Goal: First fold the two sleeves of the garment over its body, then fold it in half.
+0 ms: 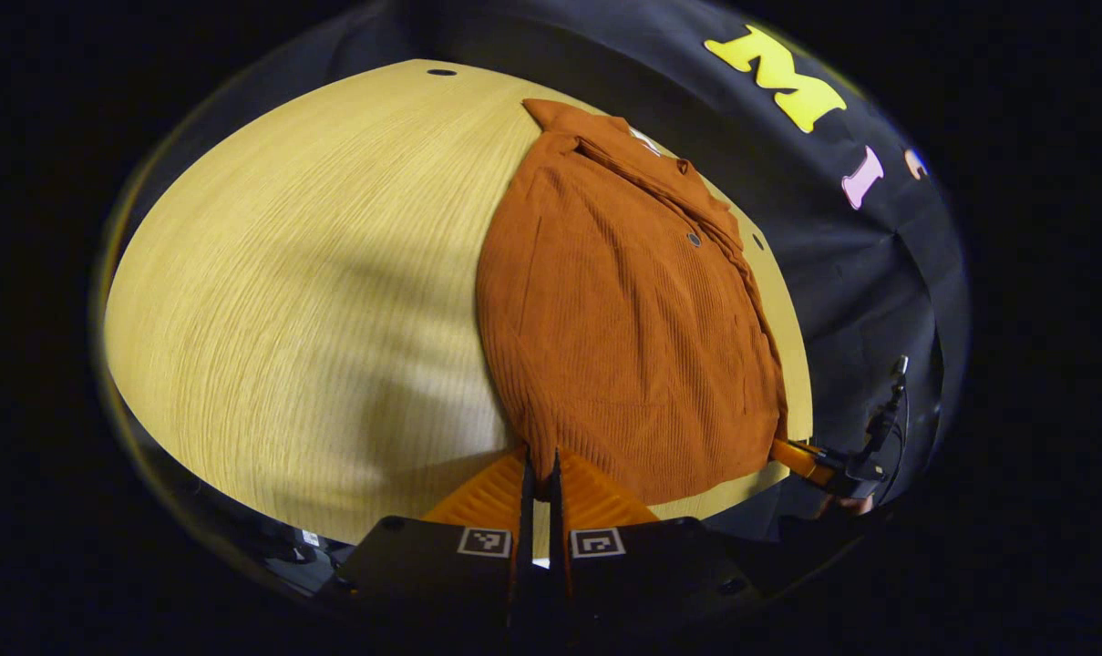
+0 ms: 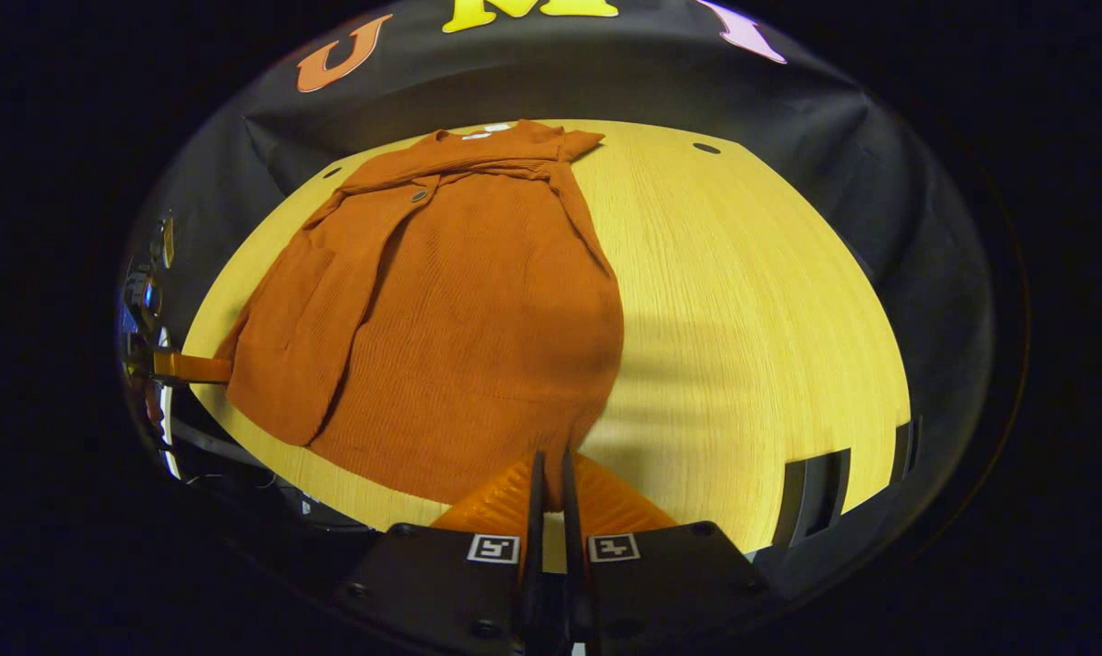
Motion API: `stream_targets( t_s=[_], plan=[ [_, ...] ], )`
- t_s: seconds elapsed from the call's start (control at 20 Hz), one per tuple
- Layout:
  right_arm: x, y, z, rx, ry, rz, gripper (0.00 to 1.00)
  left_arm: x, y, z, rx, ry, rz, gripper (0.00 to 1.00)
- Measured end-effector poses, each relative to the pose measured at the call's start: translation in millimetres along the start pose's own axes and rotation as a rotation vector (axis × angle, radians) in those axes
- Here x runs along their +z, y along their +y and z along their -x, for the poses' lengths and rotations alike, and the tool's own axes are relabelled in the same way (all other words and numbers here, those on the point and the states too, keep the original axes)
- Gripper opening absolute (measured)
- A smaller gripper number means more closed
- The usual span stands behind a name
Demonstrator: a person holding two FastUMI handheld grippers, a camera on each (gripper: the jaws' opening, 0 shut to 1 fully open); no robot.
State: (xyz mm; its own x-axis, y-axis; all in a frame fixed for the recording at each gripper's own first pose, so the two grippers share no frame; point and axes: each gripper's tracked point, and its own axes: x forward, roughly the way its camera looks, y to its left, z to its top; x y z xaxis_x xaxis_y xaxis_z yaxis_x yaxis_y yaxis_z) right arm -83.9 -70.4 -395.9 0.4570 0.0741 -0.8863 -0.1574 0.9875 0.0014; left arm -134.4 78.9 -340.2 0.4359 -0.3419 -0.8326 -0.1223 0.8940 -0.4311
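A rust-orange knit garment lies flat on the wooden table, collar at the far end and both sleeves folded in over the body. In the left gripper view my left gripper is shut on the near hem corner. At the other hem corner sits the right gripper, touching the fabric. In the right gripper view the garment spreads ahead, a folded sleeve panel lying on its left side. My right gripper is shut on the near hem. The left gripper holds the far left corner.
The table has bare wood beside the garment and small dark holes near its far edge. Black cloth surrounds it. Cables hang by the right gripper, off the table's edge.
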Motion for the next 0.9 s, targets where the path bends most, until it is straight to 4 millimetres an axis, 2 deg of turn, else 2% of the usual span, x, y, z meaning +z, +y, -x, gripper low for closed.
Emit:
stream_targets(
  t_s=[0.05, 0.1, 0.15, 0.4, 0.6, 0.75, 0.9],
  plan=[
    [1, 2, 1, 0.021, 0.003, -0.030, 0.13, 0, 0, 0, 0.000, 0.002, 0.005, 0.09],
    [0, 0, -2, 0.023, 0.006, -0.076, 0.08, 0, 0, 1, 0.000, 0.004, 0.010, 0.06],
    [-2, -4, 4, 0.033, 0.023, -0.117, 0.03, 0, 2, 3, 0.008, 0.007, 0.011, 0.05],
    [2, -1, 31, 0.095, 0.014, -0.202, 0.02, -7, 11, 28, 0.001, -0.001, 0.014, 0.04],
    [4, 7, 76, 0.178, 0.015, -0.233, 0.03, -21, 0, 64, -0.055, -0.005, -0.012, 0.04],
    [8, 9, 112, 0.261, -0.007, -0.277, 0.03, -27, -19, 97, -0.133, -0.035, -0.080, 0.04],
    [19, 7, 138, 0.289, -0.009, -0.265, 0.02, -34, -37, 129, -0.170, -0.044, -0.209, 0.04]
  ],
)
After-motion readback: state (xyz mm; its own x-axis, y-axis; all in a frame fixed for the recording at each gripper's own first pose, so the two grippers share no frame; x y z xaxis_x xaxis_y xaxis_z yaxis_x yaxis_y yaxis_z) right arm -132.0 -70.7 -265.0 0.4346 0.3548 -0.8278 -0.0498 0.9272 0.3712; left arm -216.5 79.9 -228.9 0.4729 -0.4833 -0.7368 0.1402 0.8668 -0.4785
